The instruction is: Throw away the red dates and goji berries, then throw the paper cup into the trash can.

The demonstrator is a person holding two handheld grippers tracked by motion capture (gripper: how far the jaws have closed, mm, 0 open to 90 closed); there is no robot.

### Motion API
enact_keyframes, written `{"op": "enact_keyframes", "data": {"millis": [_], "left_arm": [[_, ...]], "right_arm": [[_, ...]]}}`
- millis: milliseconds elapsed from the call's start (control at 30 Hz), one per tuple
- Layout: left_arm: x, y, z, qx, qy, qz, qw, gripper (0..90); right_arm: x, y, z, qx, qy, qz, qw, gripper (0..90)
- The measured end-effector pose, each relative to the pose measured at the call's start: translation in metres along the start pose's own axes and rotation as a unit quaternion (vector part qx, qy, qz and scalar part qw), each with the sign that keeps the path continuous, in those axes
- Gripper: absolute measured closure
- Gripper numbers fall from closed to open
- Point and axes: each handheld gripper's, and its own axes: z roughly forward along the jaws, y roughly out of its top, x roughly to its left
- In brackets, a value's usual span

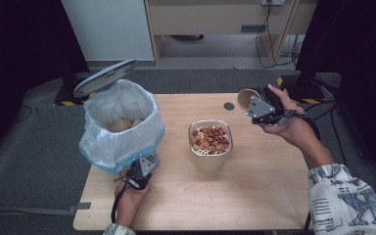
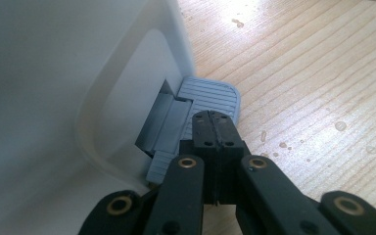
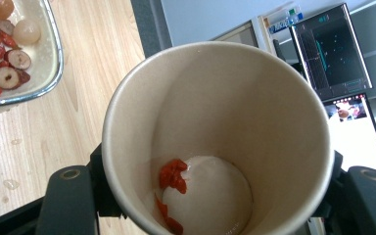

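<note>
Two grippers at work over one wooden desk (image 1: 254, 196), seen from above. Far left: white pedal bin (image 1: 120, 125) lined with a pale plastic bag, standing on the desk's left edge and partly overhanging it, lid (image 1: 105, 77) tipped up and back, pale lumps lying inside. Just below the bin, near the front-left corner: left gripper (image 1: 142, 169), gripped from below by the left hand (image 1: 129, 200), forearm coming in from the bottom edge, cable trailing down past the wrist. Fingers (image 2: 214, 132) pressed together with nothing between them, tips resting on the ribbed grey foot pedal (image 2: 210, 95) at the bin's base, white bin wall close on the left in the left gripper view. Open bare wood, dotted with water drops, to the right of the pedal.

Centre: metal bowl (image 1: 210, 159) of red and pale dried fruit, well apart from the bin, with clear desk in front and on both sides. Small dark round hole (image 1: 229, 105) in the desk behind it.

Right: right gripper (image 1: 252, 105) held above the desk's back-right corner, right hand (image 1: 286, 120) wrapped around it, patterned sleeve (image 1: 345, 200) entering from the lower right. Fingers (image 3: 71, 203) pinching a brown paper cup (image 3: 215, 132) by its sides, cup tilted on its side with mouth toward the gripper's camera, a whitish round piece and a few red bits left at its bottom. Bowl rim near, up left in that view.
</note>
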Motion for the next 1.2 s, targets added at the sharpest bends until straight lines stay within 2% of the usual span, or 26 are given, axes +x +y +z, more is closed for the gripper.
{"op": "enact_keyframes", "data": {"millis": [100, 267, 467, 600, 700, 767, 933, 1000, 1100, 1133, 1167, 1200], "left_arm": [[0.000, 0.000, 0.000, 0.000, 0.000, 0.000, 1.0000, 89.4], [0.000, 0.000, 0.000, 0.000, 0.000, 0.000, 1.0000, 89.4], [0.000, 0.000, 0.000, 0.000, 0.000, 0.000, 1.0000, 89.3], [0.000, 0.000, 0.000, 0.000, 0.000, 0.000, 1.0000, 89.4], [0.000, 0.000, 0.000, 0.000, 0.000, 0.000, 1.0000, 89.4], [0.000, 0.000, 0.000, 0.000, 0.000, 0.001, 1.0000, 89.4], [0.000, 0.000, 0.000, 0.000, 0.000, 0.000, 1.0000, 89.4], [0.000, 0.000, 0.000, 0.000, 0.000, 0.000, 1.0000, 89.4], [0.000, 0.000, 0.000, -0.001, 0.000, -0.001, 1.0000, 89.4], [0.000, 0.000, 0.000, -0.001, 0.000, -0.001, 1.0000, 89.4], [0.000, 0.000, 0.000, -0.001, 0.000, -0.001, 1.0000, 89.4], [0.000, 0.000, 0.000, 0.000, -0.001, -0.001, 1.0000, 89.4]], "right_arm": [[0.000, -0.004, -0.002, -0.001, 0.003, 0.011, 0.9999, 31.6], [-0.005, -0.019, -0.006, -0.016, 0.013, 0.073, 0.9971, 31.6], [-0.007, -0.035, -0.009, -0.017, 0.027, 0.105, 0.9939, 31.6], [-0.007, -0.043, -0.009, -0.025, 0.045, 0.128, 0.9905, 31.5], [-0.006, -0.047, -0.009, -0.034, 0.063, 0.146, 0.9867, 31.5], [-0.006, -0.050, -0.009, -0.043, 0.081, 0.168, 0.9815, 31.5], [-0.006, -0.059, -0.007, -0.055, 0.107, 0.202, 0.9720, 31.4], [-0.006, -0.061, -0.006, -0.062, 0.117, 0.218, 0.9670, 31.3], [-0.007, -0.064, -0.006, -0.076, 0.142, 0.243, 0.9566, 31.1], [-0.008, -0.064, -0.006, -0.081, 0.146, 0.247, 0.9544, 31.1], [-0.008, -0.064, -0.006, -0.087, 0.153, 0.257, 0.9502, 31.1], [-0.008, -0.064, -0.006, -0.090, 0.157, 0.261, 0.9482, 31.1]]}}
